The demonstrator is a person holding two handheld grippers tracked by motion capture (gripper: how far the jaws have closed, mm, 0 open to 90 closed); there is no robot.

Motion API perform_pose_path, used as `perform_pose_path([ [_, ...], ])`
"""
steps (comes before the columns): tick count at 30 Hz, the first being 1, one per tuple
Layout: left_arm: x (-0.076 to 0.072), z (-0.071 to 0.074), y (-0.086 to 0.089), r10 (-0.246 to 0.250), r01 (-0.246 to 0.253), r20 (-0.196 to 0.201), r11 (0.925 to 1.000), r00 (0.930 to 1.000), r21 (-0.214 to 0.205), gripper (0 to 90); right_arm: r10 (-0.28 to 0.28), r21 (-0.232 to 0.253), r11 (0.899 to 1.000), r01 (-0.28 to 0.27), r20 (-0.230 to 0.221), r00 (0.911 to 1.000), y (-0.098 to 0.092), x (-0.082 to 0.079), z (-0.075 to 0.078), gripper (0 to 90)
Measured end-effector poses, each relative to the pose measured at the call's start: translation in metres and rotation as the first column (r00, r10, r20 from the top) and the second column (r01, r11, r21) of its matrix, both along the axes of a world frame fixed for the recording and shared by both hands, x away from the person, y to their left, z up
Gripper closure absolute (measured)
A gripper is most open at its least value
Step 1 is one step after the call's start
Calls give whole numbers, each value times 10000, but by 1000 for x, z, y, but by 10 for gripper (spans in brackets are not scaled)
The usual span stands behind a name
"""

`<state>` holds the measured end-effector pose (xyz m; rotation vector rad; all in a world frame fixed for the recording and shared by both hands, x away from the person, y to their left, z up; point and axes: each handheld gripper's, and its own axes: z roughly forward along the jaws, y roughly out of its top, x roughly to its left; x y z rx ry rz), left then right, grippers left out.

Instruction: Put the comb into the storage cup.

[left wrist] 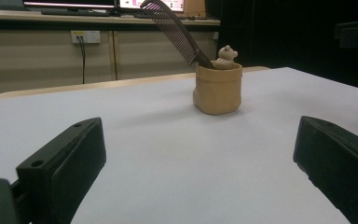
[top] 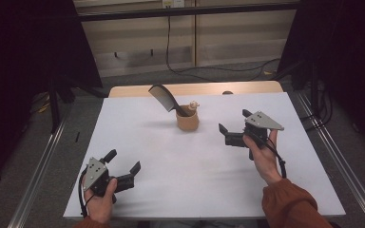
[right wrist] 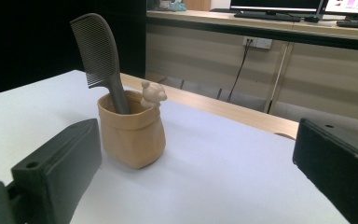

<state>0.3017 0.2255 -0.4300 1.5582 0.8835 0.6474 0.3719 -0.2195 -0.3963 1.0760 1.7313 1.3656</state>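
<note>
High view showed a tan cup standing upright at the middle of the table's far half, with a dark comb stuck handle-down inside it. The comb's long axis leaned up and away to the left, toothed end highest. A small bear figure sat at the cup's rim. The left gripper rested near the front left corner, well apart from the cup, jaws spread and empty. The right gripper hovered nearer the cup, to its right, jaws likewise spread around nothing, aimed toward it.
</note>
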Motion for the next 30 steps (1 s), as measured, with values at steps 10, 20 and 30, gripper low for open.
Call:
perform_pose_path([
  [10,-1,0,1,108,-108,25,9999,9999,77,24,-298,24,9996,297,97,9995,-13,-16,-2,6],
  [20,-2,0,1,153,-153,15,9998,9999,90,24,-484,167,9987,478,348,9982,-24,-34,-3,4],
  [30,-2,1,1,255,-255,4,9996,9997,117,24,-656,242,9976,650,267,9975,-34,-49,-7,6],
])
